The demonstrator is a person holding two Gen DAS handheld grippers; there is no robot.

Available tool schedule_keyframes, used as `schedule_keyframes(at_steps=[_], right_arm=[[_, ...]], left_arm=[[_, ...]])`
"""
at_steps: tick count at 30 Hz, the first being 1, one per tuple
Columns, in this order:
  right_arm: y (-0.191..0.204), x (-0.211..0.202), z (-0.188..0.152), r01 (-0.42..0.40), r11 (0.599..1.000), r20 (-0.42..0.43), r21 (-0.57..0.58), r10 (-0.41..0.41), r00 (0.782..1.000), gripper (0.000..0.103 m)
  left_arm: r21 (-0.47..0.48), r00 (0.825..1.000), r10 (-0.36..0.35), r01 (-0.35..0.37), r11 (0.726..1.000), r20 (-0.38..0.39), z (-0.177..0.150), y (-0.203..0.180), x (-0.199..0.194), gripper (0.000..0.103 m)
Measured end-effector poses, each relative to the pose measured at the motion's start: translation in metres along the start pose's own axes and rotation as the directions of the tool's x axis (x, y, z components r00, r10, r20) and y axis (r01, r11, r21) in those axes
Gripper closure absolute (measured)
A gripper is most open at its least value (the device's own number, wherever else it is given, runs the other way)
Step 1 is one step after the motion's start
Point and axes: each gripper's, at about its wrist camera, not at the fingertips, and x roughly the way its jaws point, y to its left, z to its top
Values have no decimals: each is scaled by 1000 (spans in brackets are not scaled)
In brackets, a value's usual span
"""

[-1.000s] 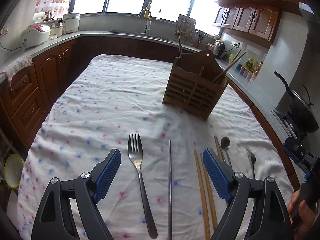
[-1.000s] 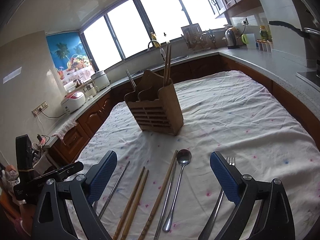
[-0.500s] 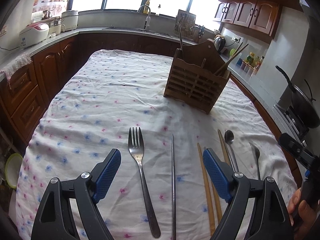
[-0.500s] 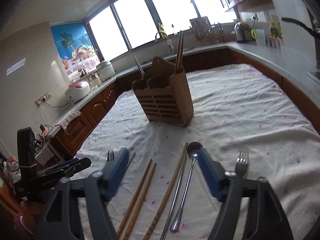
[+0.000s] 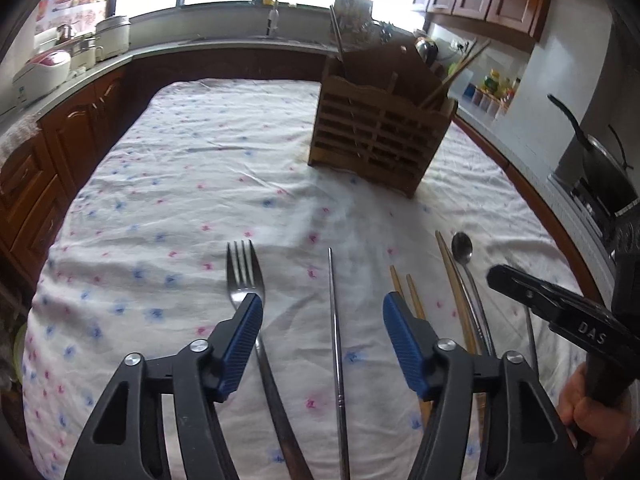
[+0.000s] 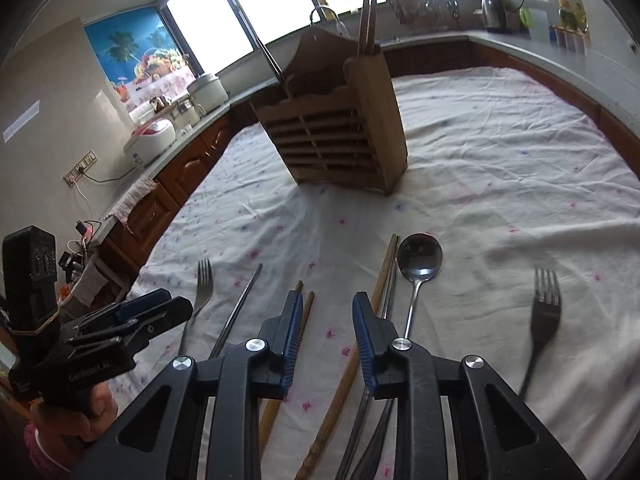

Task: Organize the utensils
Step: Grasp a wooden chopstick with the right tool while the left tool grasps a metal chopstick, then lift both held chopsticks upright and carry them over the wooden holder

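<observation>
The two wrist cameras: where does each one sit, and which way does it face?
Left wrist: on the left hand-held gripper, facing the holder over a fork; own open blue fingers show.
Right wrist: on the right hand-held gripper, facing the holder over the spoon; own narrowed fingers show.
Shared: holder, spoon, tablecloth, each other's gripper.

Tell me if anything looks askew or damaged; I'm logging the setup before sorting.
Nothing looks damaged or spilled. The wooden holder stands upright, set at an angle on the wrinkled tablecloth. The spoon and two forks lie flat, roughly parallel.
</observation>
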Motion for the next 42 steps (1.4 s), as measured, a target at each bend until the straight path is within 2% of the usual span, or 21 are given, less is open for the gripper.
schedule_keyframes(at_steps=[5, 9, 10, 15, 27, 32, 34, 37, 42], right_arm=[[-6, 22, 4, 21, 1000, -56, 10, -21, 998, 77], [-11, 38, 5, 46, 999, -98, 13, -45, 994, 77], [-12, 40, 6, 56, 998, -96, 11, -55, 994, 77], [-18, 49, 12, 65, 998, -114, 10, -63, 991, 79], [-15, 61, 23, 71, 996, -125, -54, -77, 989, 82], [-3, 63, 21, 145, 977, -113, -153, -163, 980, 90], [-4, 62, 21, 142, 979, -110, -147, -159, 981, 93], [-9, 58, 22, 97, 990, -122, -99, -109, 986, 96], [-9, 43, 25, 60, 996, -94, -65, -66, 993, 96]], left_arm=[[23, 999, -3, 4, 1000, -50, 5, -4, 20, 49], [37, 995, -5, 9, 999, -98, 8, -4, 38, 60], [37, 994, -7, 11, 999, -109, 8, -4, 42, 64], [35, 986, -18, 24, 999, -164, 14, -5, 64, 70], [139, 981, 25, 2, 990, -192, 28, -18, 90, 78], [180, 983, 54, -22, 984, -175, 27, -21, 91, 88], [170, 985, 50, -21, 985, -166, 27, -20, 92, 98], [147, 985, 39, -14, 989, -169, 28, -17, 91, 100], [110, 989, 19, -3, 994, -146, 30, -11, 77, 100]])
